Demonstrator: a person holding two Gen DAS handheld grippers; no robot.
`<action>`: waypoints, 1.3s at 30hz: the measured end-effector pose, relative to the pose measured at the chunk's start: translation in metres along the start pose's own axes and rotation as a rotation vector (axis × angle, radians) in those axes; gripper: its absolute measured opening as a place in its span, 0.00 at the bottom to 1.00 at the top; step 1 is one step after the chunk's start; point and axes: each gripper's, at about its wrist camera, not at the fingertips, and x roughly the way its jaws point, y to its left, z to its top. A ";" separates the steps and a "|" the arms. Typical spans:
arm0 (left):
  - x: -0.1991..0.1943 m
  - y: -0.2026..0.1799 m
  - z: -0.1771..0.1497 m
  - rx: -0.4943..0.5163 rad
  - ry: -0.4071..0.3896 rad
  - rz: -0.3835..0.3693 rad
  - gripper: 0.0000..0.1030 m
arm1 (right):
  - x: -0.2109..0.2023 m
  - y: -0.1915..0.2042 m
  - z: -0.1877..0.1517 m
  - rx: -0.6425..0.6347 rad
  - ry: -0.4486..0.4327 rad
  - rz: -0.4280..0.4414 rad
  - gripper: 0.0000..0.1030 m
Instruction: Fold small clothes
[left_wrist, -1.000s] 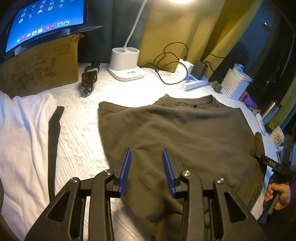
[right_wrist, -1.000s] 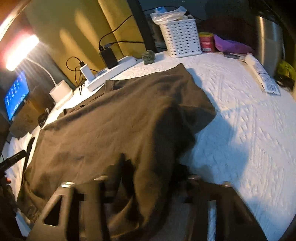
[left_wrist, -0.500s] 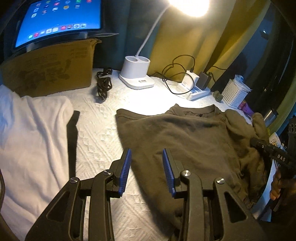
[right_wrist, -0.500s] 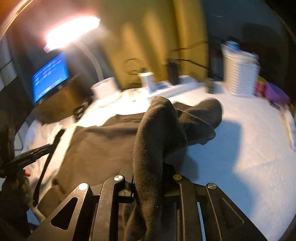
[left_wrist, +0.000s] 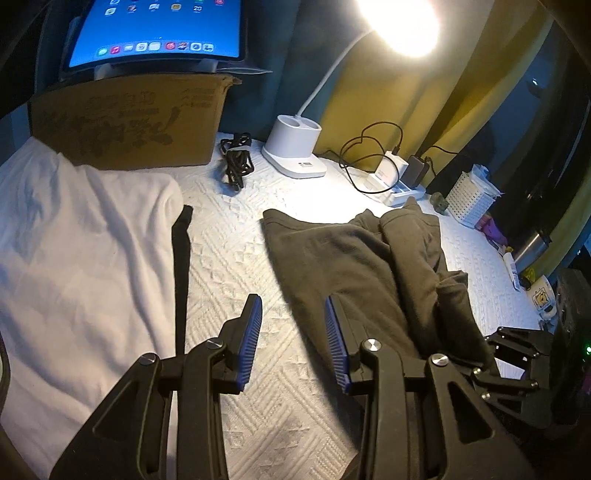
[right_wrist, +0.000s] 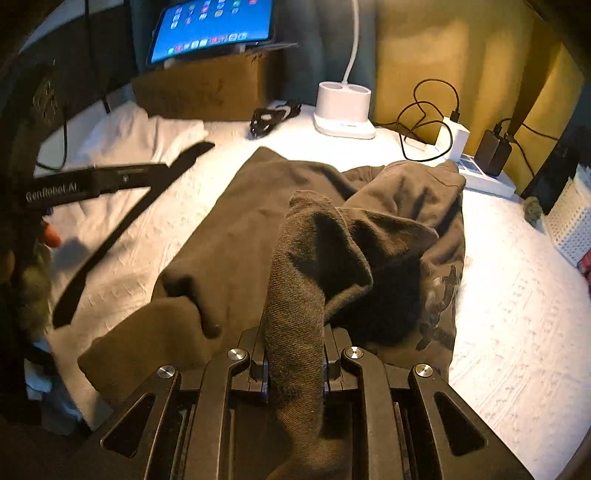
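A dark olive-brown shirt (left_wrist: 343, 258) lies on the white quilted table, its right side pulled over to the left in a loose bunch (right_wrist: 399, 206). My right gripper (right_wrist: 293, 365) is shut on a fold of that shirt (right_wrist: 299, 295), which drapes over the jaws toward the camera. My left gripper (left_wrist: 293, 343) is open and empty, just above the table at the shirt's left edge. The right gripper's body shows at the right in the left wrist view (left_wrist: 517, 369).
A white garment (left_wrist: 74, 258) and a black strap (left_wrist: 181, 266) lie at the left. At the back stand a cardboard box with a tablet (left_wrist: 147, 33), a coiled cable (left_wrist: 236, 158), a lamp base (left_wrist: 295, 151), a power strip (left_wrist: 399, 177) and a white basket (left_wrist: 469, 199).
My right gripper has carried the shirt's right side up and leftward over the rest, bunching it. My left gripper has drawn back and left off the shirt, still open.
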 end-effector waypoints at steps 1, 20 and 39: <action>-0.001 0.001 -0.001 -0.001 0.002 0.002 0.33 | -0.003 0.003 0.000 -0.012 -0.004 0.006 0.20; -0.025 -0.011 0.023 0.040 -0.021 0.068 0.44 | -0.040 0.066 -0.030 -0.164 -0.026 0.315 0.81; 0.097 -0.180 0.046 0.436 0.214 0.052 0.44 | -0.046 -0.138 -0.059 0.275 -0.103 0.015 0.81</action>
